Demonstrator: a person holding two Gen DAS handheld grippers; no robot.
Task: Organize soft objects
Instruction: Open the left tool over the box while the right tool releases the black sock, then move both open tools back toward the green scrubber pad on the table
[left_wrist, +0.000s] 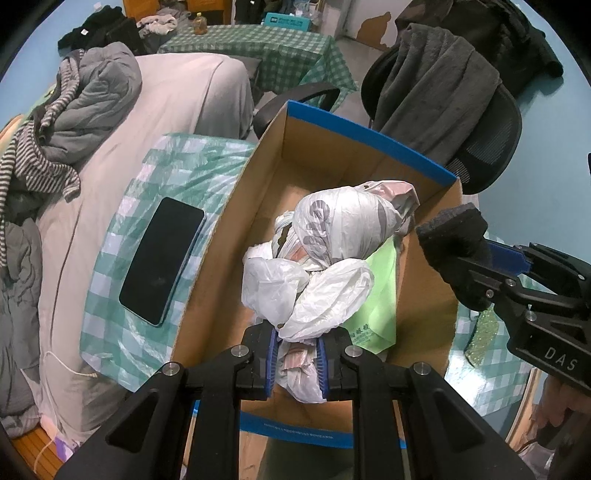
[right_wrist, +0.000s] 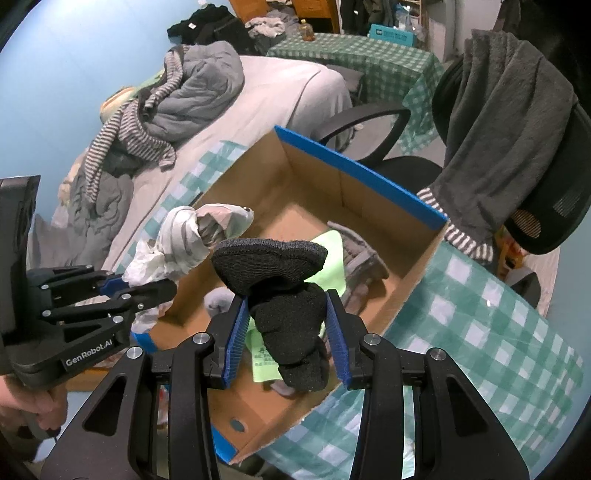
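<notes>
Left wrist view: left gripper (left_wrist: 295, 354) pinching knotted white plastic bag bundle (left_wrist: 325, 243), held over open cardboard box (left_wrist: 258, 192); green sheet (left_wrist: 380, 295) in box; phone (left_wrist: 162, 258) on checkered tablecloth (left_wrist: 122, 325) just beside box.
Right wrist view: right gripper (right_wrist: 286, 332) pinching rolled black sock (right_wrist: 284, 295) above box; grey cloth (right_wrist: 360, 254) lying inside; chair (right_wrist: 546, 206) draped with grey towel (right_wrist: 509, 129).

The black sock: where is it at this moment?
The black sock is clamped in the right gripper, held over the open cardboard box, right of the left gripper's knotted plastic bags.
</notes>
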